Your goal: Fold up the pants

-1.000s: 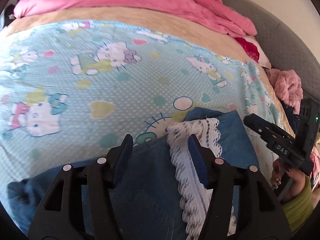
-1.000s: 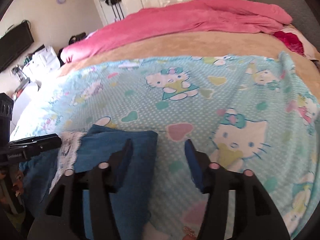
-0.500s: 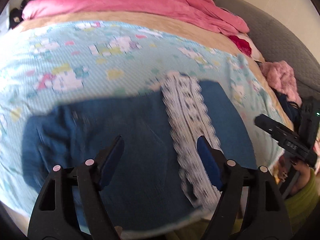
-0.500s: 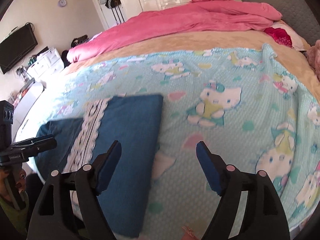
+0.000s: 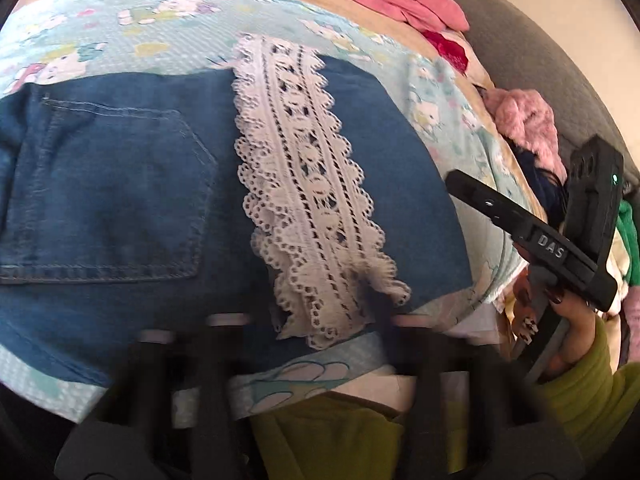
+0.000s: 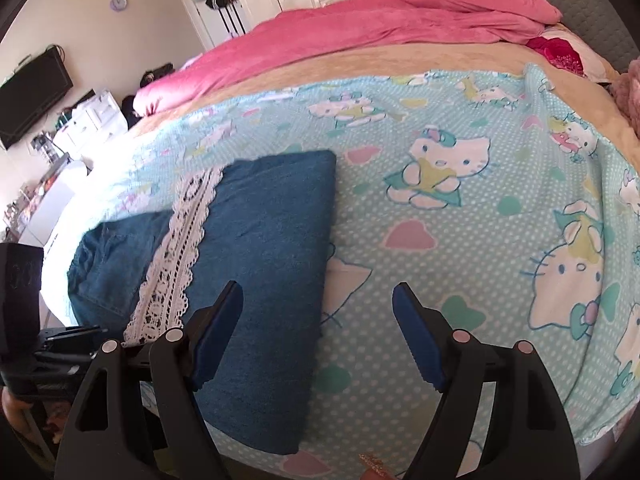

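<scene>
Two grippers hang over the near edge of the bed, and between them the pants (image 5: 120, 184) lie folded into a blue block on the cartoon-cat blanket (image 6: 460, 128), the back pocket to the left and a white lace strip (image 5: 304, 184) running from far to near across the middle. The left gripper (image 5: 304, 344) is a dark smear at the near hem; its jaws have just been closing and now stand almost together, and though the lace end lies right at them, the blur hides whether any cloth is caught between. Further right, the right gripper (image 6: 318, 336) hovers with its jaws wide apart and holding nothing, one finger above the right-hand fold of the denim, the other above bare blanket. If the left jaws have pinched only lace, I think a lift would drag the trim and leave the heavy denim behind, spoiling the fold. They may also have nipped the blanket beneath, which would rise with the pants.
</scene>
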